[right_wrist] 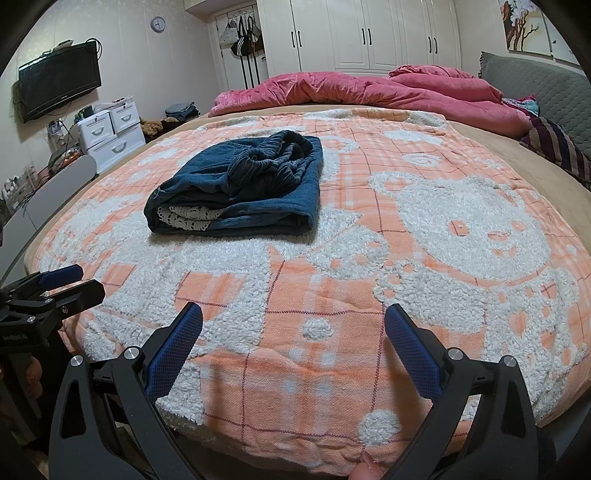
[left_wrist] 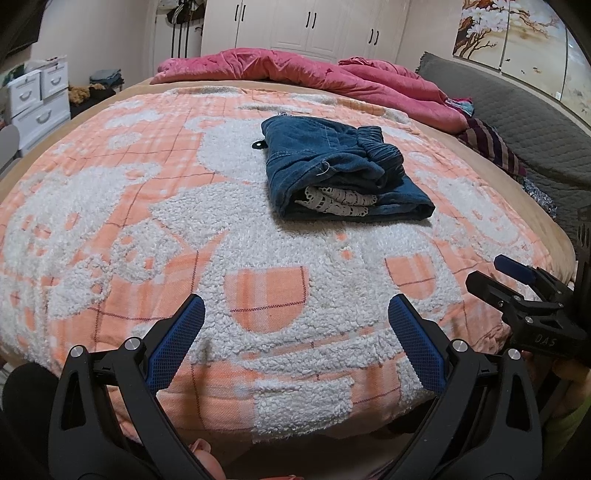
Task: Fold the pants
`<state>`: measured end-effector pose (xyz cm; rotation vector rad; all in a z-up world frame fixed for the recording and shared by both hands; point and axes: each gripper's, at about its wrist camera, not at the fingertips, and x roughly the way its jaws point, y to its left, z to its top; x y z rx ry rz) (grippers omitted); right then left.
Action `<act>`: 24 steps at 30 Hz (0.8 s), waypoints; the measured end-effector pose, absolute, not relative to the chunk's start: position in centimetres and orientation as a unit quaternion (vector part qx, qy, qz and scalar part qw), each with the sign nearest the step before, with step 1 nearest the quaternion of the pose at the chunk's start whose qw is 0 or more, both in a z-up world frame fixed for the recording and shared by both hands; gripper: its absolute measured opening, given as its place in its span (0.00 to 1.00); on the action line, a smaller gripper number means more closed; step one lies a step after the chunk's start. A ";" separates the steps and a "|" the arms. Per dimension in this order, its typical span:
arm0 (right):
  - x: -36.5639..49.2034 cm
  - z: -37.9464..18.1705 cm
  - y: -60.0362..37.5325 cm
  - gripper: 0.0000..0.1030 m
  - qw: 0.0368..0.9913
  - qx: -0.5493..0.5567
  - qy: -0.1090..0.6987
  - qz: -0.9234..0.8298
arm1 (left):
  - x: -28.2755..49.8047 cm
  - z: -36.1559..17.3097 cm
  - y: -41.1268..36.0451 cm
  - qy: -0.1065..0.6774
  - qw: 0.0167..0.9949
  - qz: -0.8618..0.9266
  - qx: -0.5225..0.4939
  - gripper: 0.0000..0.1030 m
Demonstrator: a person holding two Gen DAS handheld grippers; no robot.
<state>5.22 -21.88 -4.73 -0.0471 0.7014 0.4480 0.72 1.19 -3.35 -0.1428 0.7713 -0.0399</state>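
Blue denim pants (left_wrist: 332,166) lie folded into a compact bundle on the orange-and-white blanket (left_wrist: 184,221), with white lace trim showing at the near fold. In the right wrist view the pants (right_wrist: 243,184) sit left of centre. My left gripper (left_wrist: 295,314) hovers open over the blanket's near edge, well short of the pants, nothing between its blue pads. My right gripper (right_wrist: 293,321) is likewise open and empty near the bed's front edge. Each gripper shows in the other's view: the right gripper (left_wrist: 517,280) at the far right, the left gripper (right_wrist: 70,284) at the far left.
A pink duvet (left_wrist: 314,74) is bunched along the far side of the bed, with striped and patterned clothes (left_wrist: 491,147) by the grey headboard (left_wrist: 517,110). White drawers (right_wrist: 110,129) and a wall TV (right_wrist: 59,81) stand left; wardrobes (right_wrist: 369,33) at the back.
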 end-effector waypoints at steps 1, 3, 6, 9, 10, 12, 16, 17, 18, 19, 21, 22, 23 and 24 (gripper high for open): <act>5.2 -4.7 -21.9 0.96 0.914 -0.022 0.340 0.218 | 0.7 -3.4 1.1 0.376 0.924 -0.019 -0.069 0.91; 5.2 -4.7 -21.9 0.96 0.914 -0.023 0.341 0.218 | 0.7 -3.3 1.1 0.376 0.924 -0.019 -0.069 0.91; 5.2 -4.7 -21.9 0.96 0.914 -0.022 0.340 0.219 | 0.8 -3.4 1.1 0.377 0.923 -0.017 -0.070 0.91; 5.2 -4.7 -21.9 0.96 0.914 -0.023 0.340 0.218 | 0.8 -3.5 1.1 0.381 0.922 -0.018 -0.072 0.91; 5.2 -4.7 -21.9 0.96 0.914 -0.023 0.340 0.218 | 0.9 -3.5 1.1 0.382 0.921 -0.017 -0.072 0.91; 5.2 -4.7 -21.9 0.96 0.914 -0.022 0.340 0.218 | 0.8 -3.6 1.1 0.384 0.920 -0.019 -0.074 0.91; 5.2 -4.7 -21.9 0.96 0.914 -0.022 0.341 0.219 | 0.8 -3.6 1.2 0.385 0.920 -0.017 -0.077 0.91; 5.2 -4.7 -21.9 0.96 0.914 -0.022 0.340 0.218 | 0.9 -3.6 1.2 0.386 0.919 -0.016 -0.078 0.91; 5.2 -4.7 -21.9 0.96 0.914 -0.021 0.340 0.218 | 0.9 -3.7 1.2 0.388 0.918 -0.016 -0.078 0.91; 5.2 -4.7 -21.9 0.96 0.914 -0.020 0.340 0.219 | 0.9 -3.7 1.2 0.389 0.918 -0.014 -0.078 0.91; 5.3 -4.8 -21.9 0.96 0.914 -0.020 0.341 0.218 | 0.9 -3.7 1.2 0.391 0.916 -0.017 -0.084 0.91; 5.3 -4.8 -22.0 0.96 0.914 -0.020 0.341 0.219 | 0.9 -3.7 1.3 0.392 0.916 -0.018 -0.087 0.91; 5.4 -4.8 -22.0 0.96 0.914 -0.019 0.341 0.219 | 1.0 -3.7 1.3 0.392 0.916 -0.017 -0.088 0.91; 5.4 -4.8 -22.0 0.96 0.914 -0.017 0.342 0.219 | 1.0 -3.7 1.4 0.391 0.916 -0.016 -0.089 0.91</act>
